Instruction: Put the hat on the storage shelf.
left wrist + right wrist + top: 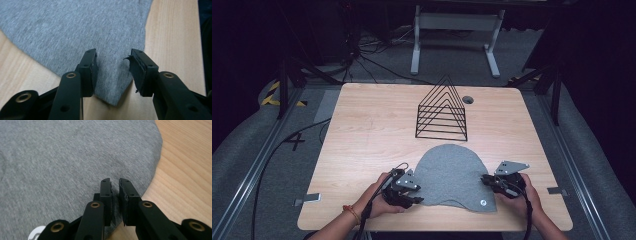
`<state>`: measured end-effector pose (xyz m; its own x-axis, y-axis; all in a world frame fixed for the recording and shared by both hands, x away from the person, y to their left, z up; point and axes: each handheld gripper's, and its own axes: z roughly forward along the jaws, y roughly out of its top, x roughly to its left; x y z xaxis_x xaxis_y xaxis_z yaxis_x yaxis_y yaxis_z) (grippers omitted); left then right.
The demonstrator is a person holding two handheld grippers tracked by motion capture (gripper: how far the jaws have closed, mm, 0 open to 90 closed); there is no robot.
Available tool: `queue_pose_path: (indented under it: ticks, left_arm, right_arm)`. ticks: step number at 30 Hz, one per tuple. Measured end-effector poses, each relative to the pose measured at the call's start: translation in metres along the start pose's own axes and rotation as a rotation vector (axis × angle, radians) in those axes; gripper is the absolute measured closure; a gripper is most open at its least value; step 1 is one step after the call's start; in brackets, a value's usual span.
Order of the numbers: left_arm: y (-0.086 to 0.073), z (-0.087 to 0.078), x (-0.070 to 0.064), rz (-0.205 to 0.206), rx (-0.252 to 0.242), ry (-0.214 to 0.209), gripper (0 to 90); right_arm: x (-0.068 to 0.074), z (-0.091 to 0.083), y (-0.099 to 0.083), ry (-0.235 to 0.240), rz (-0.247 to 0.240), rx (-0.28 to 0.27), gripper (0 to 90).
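Below me, a light wooden table (362,130) carries a flat grey fabric piece (452,172), dome-shaped, lying toward six o'clock of the tabletop. At twelve o'clock from the fabric, apart from it, stands a black wire rack (442,110) made of nested triangles. My left gripper (410,192) sits at the fabric's eight o'clock corner; in the left gripper view its jaws are spread apart, one on each side of a pointed fabric corner (112,85), not pinching it. My right gripper (488,181) sits at the fabric's four o'clock edge; in the right gripper view its jaws are nearly together with a thin gap, over the fabric's rim (140,190), and I cannot tell whether cloth is caught between them.
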<state>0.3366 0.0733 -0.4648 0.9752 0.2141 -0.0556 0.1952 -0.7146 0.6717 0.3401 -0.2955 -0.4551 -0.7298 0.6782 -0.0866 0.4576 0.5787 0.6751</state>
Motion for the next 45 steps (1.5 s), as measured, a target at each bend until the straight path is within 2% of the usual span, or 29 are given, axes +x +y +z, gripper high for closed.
queue_pose_path:
  ticks: [3,6,8,9,11,12,13,14,15,19,20,21,24,27,29,32,33,34,36,38,40,41,44,45]
  left_arm:
    - [0.000,-0.001,-0.004,-0.001,0.008,-0.013,57.8]
    - [-0.001,0.000,-0.007,-0.002,0.002,-0.002,57.3]
    - [0.000,-0.002,-0.009,-0.006,0.023,-0.003,54.3]
    - [0.001,-0.002,-0.008,0.009,0.021,0.004,54.3]
    - [0.002,-0.005,-0.003,-0.012,0.012,0.045,48.5]
    - [0.002,-0.005,-0.003,-0.012,0.012,0.045,47.6]
    - [0.002,-0.007,0.000,-0.027,-0.007,0.065,46.6]
    - [0.004,-0.014,0.010,-0.054,-0.036,0.100,46.1]
    - [0.004,-0.014,0.010,-0.054,-0.036,0.100,44.8]
    - [0.011,-0.020,0.036,-0.124,-0.087,0.197,40.0]
    - [0.011,-0.020,0.036,-0.124,-0.087,0.197,39.4]
    - [0.014,-0.017,0.047,-0.147,-0.082,0.201,38.2]
    - [0.018,-0.010,0.065,-0.196,-0.085,0.202,37.3]
    - [0.023,-0.002,0.076,-0.200,-0.072,0.206,37.1]
    - [0.026,0.002,0.079,-0.205,-0.069,0.204,36.9]
    - [0.030,0.011,0.085,-0.182,-0.052,0.236,36.5]
    - [0.030,0.014,0.087,-0.188,-0.043,0.229,36.2]
    - [0.031,0.016,0.089,-0.202,-0.047,0.215,36.2]
    - [0.032,0.018,0.093,-0.204,-0.043,0.236,35.9]
    - [0.031,0.020,0.094,-0.225,-0.045,0.231,35.5]
    - [0.030,0.022,0.095,-0.219,-0.025,0.236,34.8]
    - [0.029,0.023,0.095,-0.230,-0.036,0.229,34.5]
    - [0.029,0.023,0.094,-0.224,-0.040,0.228,34.9]
    - [0.029,0.023,0.093,-0.225,-0.043,0.229,37.0]
  right_arm:
    - [-0.002,0.004,0.004,-0.007,-0.005,0.003,81.5]
    - [-0.004,0.006,0.007,-0.010,-0.009,0.008,80.3]
    - [-0.004,0.006,0.010,-0.015,-0.016,0.016,76.3]
    - [-0.004,0.006,0.010,-0.015,-0.016,0.016,76.3]
    - [-0.005,0.005,0.011,-0.015,-0.013,0.009,73.8]
    - [-0.006,0.003,0.012,-0.018,-0.007,0.005,72.3]
    - [-0.007,0.002,0.013,-0.018,-0.003,0.000,71.2]
    - [-0.009,0.001,0.015,-0.016,0.001,-0.007,70.4]
    - [-0.009,0.001,0.015,-0.016,0.001,-0.007,70.4]
    - [-0.019,0.000,0.027,-0.027,0.018,-0.029,65.8]
    - [-0.021,0.002,0.031,-0.033,0.019,-0.032,64.5]
    - [-0.023,0.004,0.034,-0.034,0.028,-0.030,63.3]
    - [-0.030,0.012,0.040,-0.043,0.030,-0.020,60.5]
    - [-0.036,0.022,0.046,-0.046,0.049,-0.004,55.9]
    - [-0.037,0.024,0.047,-0.049,0.055,-0.002,54.5]
    - [-0.042,0.034,0.052,-0.033,0.073,0.017,50.6]
    - [-0.043,0.039,0.054,-0.014,0.086,0.021,47.3]
    - [-0.043,0.039,0.054,-0.014,0.086,0.021,47.3]
    - [-0.042,0.044,0.055,-0.020,0.091,0.039,42.9]
    - [-0.042,0.047,0.054,-0.001,0.100,0.053,40.5]
    - [-0.043,0.049,0.052,0.001,0.121,0.062,36.4]
    - [-0.043,0.049,0.052,0.001,0.121,0.062,36.4]
    - [-0.043,0.050,0.051,-0.006,0.130,0.055,35.5]
    - [-0.041,0.049,0.051,-0.002,0.118,0.057,42.8]
